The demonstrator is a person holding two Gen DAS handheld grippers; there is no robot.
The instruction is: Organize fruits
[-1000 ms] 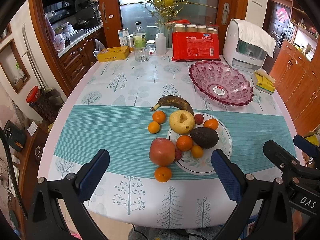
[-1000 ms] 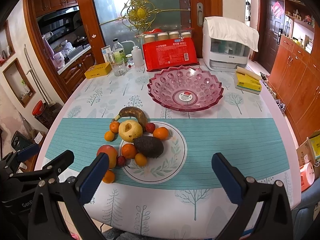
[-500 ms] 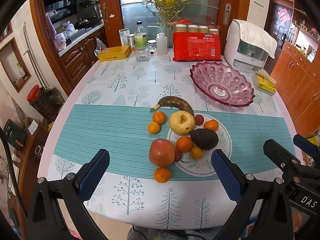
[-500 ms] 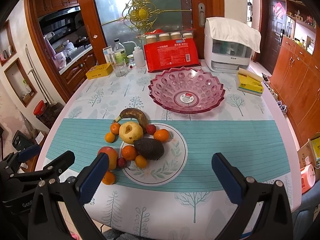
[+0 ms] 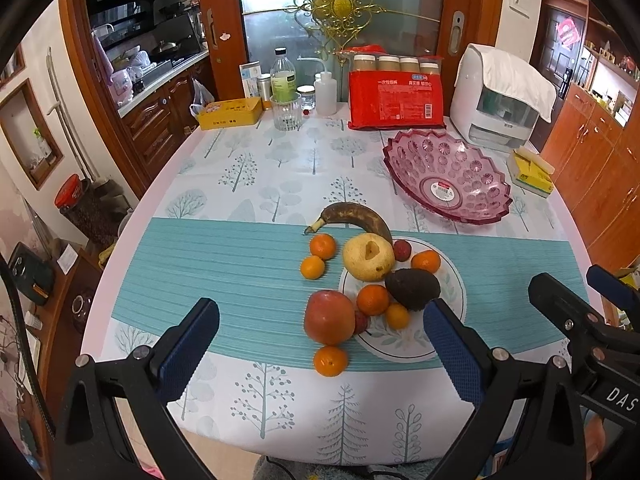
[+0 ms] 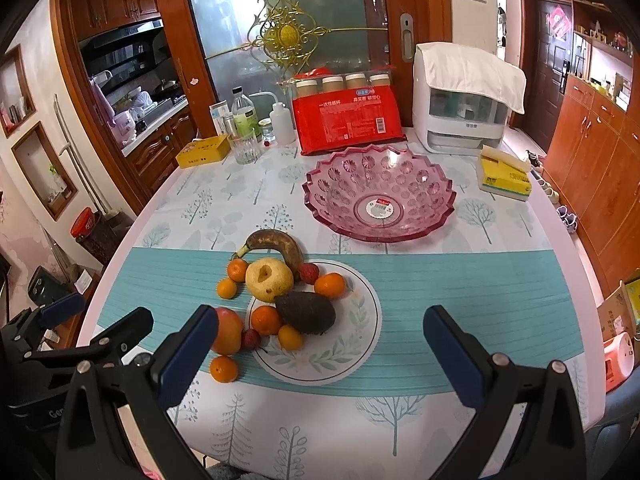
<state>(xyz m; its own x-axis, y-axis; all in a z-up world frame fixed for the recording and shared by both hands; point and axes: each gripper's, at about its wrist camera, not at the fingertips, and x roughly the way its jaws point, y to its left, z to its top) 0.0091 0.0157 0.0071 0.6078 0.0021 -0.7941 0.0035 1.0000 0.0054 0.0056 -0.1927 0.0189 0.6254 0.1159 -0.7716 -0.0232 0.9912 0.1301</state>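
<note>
A white plate holds a yellow pear, a dark avocado, several small oranges and red lychees. A brown banana, a red apple and more oranges lie beside it. An empty pink glass bowl stands behind. My left gripper and right gripper are open and empty, held above the table's near edge.
At the table's back stand a red package, a white dispenser, bottles, a glass and a yellow tin. A yellow box lies at the right edge. Wooden cabinets stand on both sides.
Both grippers have drifted slightly; the view of the table has shifted a little. Nothing on the table has moved.
</note>
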